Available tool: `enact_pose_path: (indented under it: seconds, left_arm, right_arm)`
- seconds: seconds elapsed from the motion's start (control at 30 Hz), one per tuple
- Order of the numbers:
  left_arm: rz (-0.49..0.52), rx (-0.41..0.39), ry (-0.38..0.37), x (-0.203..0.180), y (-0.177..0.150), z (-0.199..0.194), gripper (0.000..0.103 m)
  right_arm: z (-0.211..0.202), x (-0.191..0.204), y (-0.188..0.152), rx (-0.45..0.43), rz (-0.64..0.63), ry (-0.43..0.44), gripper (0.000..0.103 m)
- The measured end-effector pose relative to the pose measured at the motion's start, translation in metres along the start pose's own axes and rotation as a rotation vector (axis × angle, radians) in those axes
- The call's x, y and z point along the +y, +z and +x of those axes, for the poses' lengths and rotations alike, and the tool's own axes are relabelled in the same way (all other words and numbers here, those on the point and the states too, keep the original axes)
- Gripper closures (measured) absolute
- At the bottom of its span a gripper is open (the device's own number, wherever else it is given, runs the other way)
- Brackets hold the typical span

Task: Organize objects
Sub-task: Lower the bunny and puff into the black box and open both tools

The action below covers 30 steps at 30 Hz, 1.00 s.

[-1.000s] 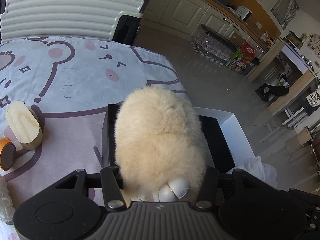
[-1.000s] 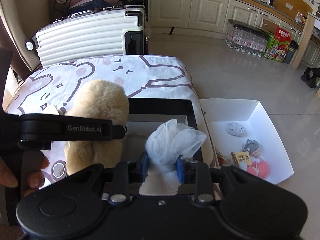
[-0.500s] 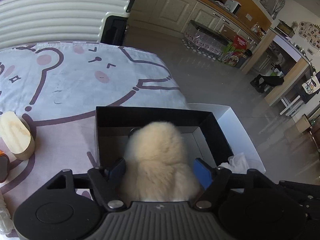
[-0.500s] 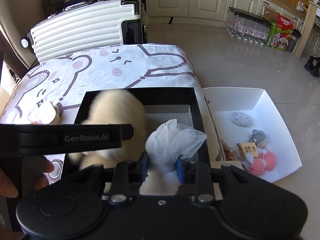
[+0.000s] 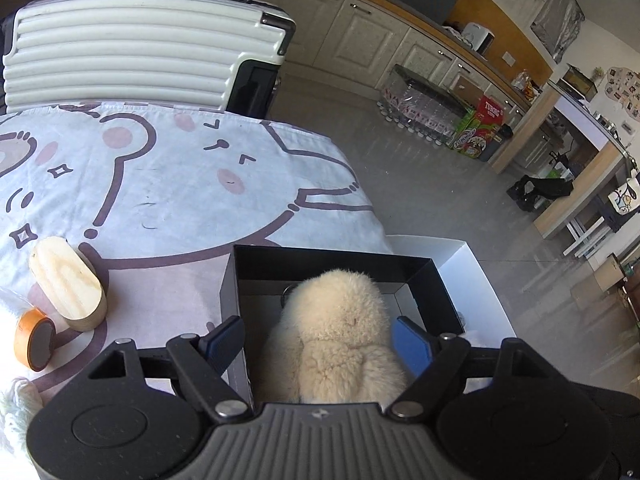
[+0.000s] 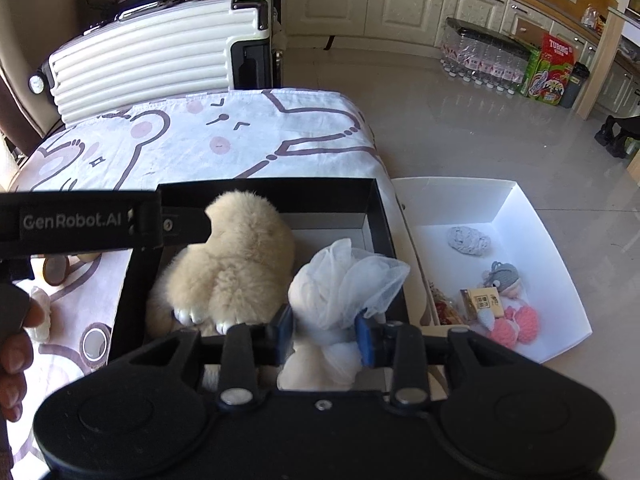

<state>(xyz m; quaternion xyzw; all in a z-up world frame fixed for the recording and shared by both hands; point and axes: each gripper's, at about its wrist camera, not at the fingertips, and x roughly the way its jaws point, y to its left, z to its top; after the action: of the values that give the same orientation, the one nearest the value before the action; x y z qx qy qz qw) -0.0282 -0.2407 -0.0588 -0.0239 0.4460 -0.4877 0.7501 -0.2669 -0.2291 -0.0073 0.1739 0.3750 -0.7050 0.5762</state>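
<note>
Inside the black rectangular cardboard box (image 6: 376, 216) on the cartoon-bear cloth-covered desk (image 5: 168, 184) lies the cream fluffy plush toy (image 5: 340, 332). Jaws of the left gripper (image 5: 320, 340) stand wide on either side of it, not touching. Jaws of the right gripper (image 6: 326, 334) are opening, with the white mesh bath pouf (image 6: 344, 280) between them, resting in the box.

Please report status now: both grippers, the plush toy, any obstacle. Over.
Left gripper open, clear of cream plush toy lying in black box. Right gripper opening, white mesh pouf between fingers. No obstacle seen.
</note>
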Motion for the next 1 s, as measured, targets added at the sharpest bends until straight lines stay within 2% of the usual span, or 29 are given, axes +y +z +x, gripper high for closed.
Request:
enact_pose_path:
  seconds: [0.07, 0.37, 1.0]
  left_arm:
    - [0.014, 0.007, 0.0, 0.0, -0.001, -0.002, 0.022]
    - [0.056, 0.04, 0.042, 0.003, -0.005, -0.007, 0.022]
    - [0.155, 0.066, 0.156, 0.007, -0.011, -0.049, 0.021]
  right_arm:
    - [-0.002, 0.0, 0.001, -0.007, 0.002, -0.003, 0.059]
    - [-0.008, -0.003, 0.002, 0.01, 0.032, -0.008, 0.058]
    - [-0.048, -0.004, 0.004, -0.03, 0.097, -0.016, 0.056]
